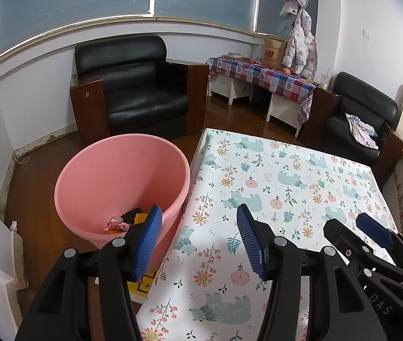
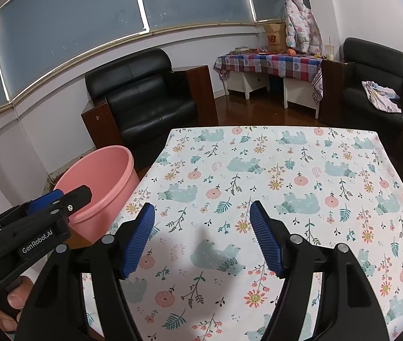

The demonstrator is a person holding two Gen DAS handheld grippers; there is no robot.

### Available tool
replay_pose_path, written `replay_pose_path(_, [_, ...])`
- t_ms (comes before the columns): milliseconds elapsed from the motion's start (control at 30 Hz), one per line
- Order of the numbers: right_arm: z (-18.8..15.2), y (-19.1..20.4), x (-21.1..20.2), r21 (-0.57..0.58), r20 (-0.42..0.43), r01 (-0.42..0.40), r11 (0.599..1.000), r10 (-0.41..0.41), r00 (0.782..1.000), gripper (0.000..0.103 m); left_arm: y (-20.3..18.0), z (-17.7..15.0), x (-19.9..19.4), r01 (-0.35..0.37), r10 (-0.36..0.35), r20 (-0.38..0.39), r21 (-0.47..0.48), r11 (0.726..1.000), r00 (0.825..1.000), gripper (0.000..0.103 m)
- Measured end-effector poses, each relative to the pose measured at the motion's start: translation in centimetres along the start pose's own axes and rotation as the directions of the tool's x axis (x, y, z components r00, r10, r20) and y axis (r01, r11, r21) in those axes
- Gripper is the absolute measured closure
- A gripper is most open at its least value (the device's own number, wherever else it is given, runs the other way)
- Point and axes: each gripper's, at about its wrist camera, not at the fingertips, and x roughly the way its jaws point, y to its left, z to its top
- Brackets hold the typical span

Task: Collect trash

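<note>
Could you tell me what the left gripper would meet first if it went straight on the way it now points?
Probably the tablecloth near its left edge: the open left gripper tilts down over it with nothing between. The pink bucket sits just left of that line.

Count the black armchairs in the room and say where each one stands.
2. One armchair stands against the wall under the windows, behind the pink bucket. The other armchair sits at the right, beside the checked-cloth table. Others may be out of view.

A pink bucket stands beside a table whose white cloth carries teal bears and coral flowers; black leather armchairs and a red-and-blue checked cloth lie beyond.
</note>
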Motion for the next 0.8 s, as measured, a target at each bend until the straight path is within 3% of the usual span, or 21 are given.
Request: replay_pose_path(800, [-0.56,-0.32,0.33,-0.011,-0.015,0.006,1.0,-0.006,1.0,0.033,-0.12,-0.7,0.82,0.014,-0.013,-0.019,0.017,1.0,1.0,0.05])
